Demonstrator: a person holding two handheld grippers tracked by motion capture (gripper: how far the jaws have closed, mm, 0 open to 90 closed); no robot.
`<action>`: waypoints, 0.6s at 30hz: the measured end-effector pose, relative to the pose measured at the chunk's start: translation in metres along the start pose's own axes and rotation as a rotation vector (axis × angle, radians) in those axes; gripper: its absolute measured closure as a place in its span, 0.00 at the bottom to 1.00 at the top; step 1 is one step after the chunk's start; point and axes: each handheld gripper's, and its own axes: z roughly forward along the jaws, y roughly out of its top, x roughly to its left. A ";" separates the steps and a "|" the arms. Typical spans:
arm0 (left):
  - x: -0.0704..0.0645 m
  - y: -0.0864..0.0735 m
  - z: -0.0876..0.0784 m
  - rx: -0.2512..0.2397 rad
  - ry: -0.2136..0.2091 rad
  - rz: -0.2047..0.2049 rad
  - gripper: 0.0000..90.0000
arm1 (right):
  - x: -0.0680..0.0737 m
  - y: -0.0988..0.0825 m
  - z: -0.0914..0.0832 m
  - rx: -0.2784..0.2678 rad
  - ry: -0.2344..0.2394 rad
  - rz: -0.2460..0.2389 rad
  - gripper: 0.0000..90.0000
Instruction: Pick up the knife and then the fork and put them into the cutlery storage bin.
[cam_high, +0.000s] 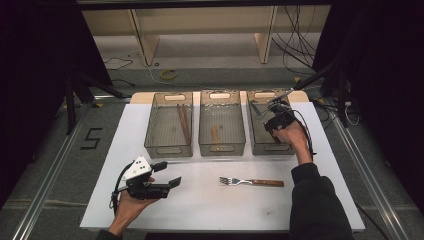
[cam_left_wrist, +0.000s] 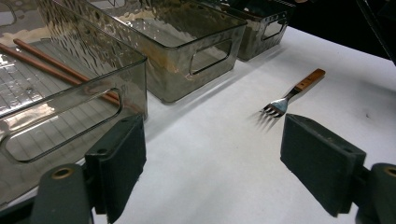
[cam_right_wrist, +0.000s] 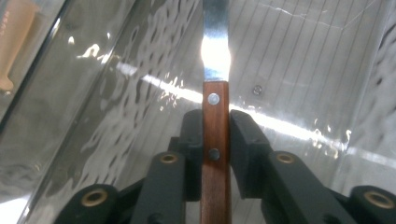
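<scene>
While the person's right hand (cam_high: 292, 136) reaches over the far right part of the desk (cam_high: 210, 210), the right hand-held gripper (cam_right_wrist: 215, 135) holds a wooden-handled utensil (cam_right_wrist: 215, 140) inside the right-hand bin (cam_high: 260, 142) of three smoky clear plastic bins that stand in a row along the far edge. In the right gripper view its two black jaws stand on either side of the riveted brown handle, close against it; whether the pads press it or have a hair of slack I cannot tell for sure, but the handle sits squarely between them. The metal part of the utensil runs on ahead over the ribbed bin floor; its tip is cut off by the top of that view.

The left hand-held gripper (cam_left_wrist: 212, 163) rests low near the near left corner of the desk, jaws spread wide with nothing between them, aimed across the white surface. A fork (cam_high: 250, 182) with a wooden handle lies flat near the middle of the near half of the desk, tines towards the left, well apart from both grippers. The left bin (cam_high: 167, 150) holds a pair of brown chopsticks (cam_high: 183, 122); the middle bin (cam_high: 221, 145) holds a small pale wooden piece (cam_high: 215, 133).
</scene>
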 end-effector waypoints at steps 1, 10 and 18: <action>0.000 0.000 0.000 0.000 0.000 0.001 0.24 | -0.001 0.001 -0.001 -0.016 0.013 0.013 0.68; 0.000 0.000 0.000 0.000 0.001 0.001 0.24 | -0.003 0.000 -0.008 -0.045 0.038 0.017 0.49; 0.000 0.000 0.000 0.000 0.001 0.001 0.24 | 0.006 -0.005 -0.030 -0.120 0.065 -0.064 0.41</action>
